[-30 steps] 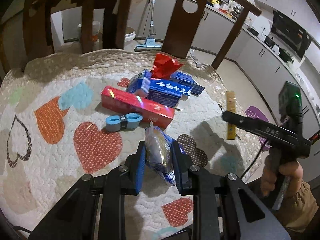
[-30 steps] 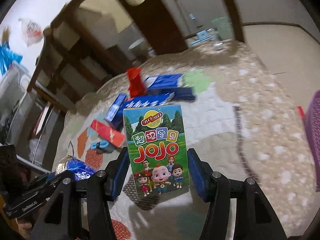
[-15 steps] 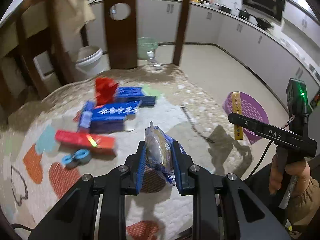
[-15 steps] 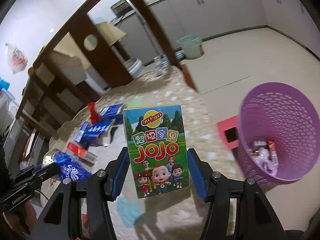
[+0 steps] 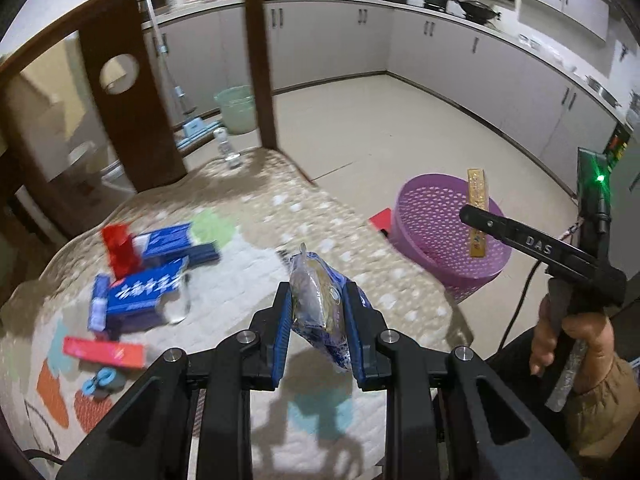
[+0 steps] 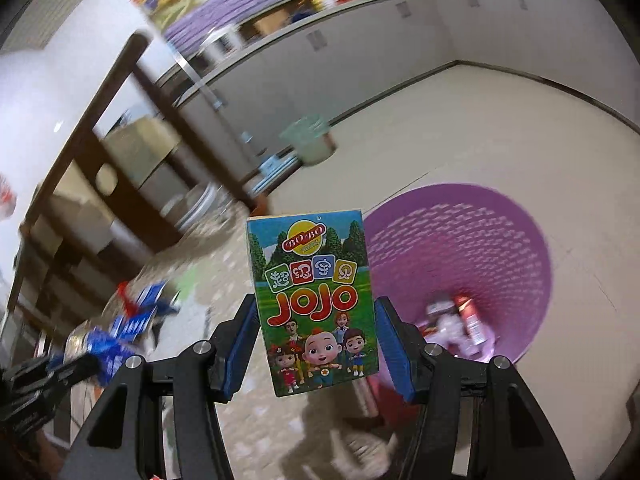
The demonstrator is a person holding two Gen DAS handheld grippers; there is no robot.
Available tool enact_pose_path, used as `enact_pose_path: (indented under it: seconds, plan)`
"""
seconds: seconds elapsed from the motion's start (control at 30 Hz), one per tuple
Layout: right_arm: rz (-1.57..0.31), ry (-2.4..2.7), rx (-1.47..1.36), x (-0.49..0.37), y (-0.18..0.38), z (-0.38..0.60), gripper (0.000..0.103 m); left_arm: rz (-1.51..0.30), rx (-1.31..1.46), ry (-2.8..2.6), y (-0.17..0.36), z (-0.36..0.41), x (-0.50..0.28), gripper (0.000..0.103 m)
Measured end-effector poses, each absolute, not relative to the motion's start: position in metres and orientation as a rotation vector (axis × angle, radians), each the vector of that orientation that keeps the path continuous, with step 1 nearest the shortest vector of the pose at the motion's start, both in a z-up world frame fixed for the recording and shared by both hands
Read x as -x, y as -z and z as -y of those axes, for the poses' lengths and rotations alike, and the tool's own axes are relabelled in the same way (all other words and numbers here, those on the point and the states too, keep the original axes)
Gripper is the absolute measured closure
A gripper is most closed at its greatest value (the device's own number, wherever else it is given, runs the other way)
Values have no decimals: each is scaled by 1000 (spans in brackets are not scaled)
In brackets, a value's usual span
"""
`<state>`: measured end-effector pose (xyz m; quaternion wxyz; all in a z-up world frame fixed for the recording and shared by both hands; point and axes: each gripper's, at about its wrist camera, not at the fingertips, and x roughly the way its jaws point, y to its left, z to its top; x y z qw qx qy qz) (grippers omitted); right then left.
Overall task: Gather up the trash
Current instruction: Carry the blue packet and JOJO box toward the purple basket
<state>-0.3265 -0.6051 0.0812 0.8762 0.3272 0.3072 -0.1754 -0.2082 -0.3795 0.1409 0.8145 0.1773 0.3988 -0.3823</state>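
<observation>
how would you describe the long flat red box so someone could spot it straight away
Start at the quilted table cover with coloured hearts and find the pile of blue boxes on it. The long red box lies flat just nearer the camera than that pile, beside a small light-blue ring-shaped thing. It is the only long, thin red carton.

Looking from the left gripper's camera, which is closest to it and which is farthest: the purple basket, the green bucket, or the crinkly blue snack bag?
1. Blue snack bag: pinched in the left gripper.
2. Purple basket: on the floor to the right, past the table edge.
3. Green bucket: far back on the floor, by the cabinets.
</observation>
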Motion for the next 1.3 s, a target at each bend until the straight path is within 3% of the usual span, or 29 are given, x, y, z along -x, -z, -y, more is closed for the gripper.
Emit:
enact_pose_path:
  seconds: [0.8, 1.2, 1.3]
  plan:
    - [-548, 594, -729, 356, -60, 683, 41, -892, -441, 1027, -107, 556, 208, 79]
    - [-570, 633, -799, 370, -47, 703, 41, -923, -453, 1051, -80, 598, 209, 79]
    - [-581, 627, -798, 366, -45, 703, 41, -923, -440, 1043, -78, 599, 207, 75]
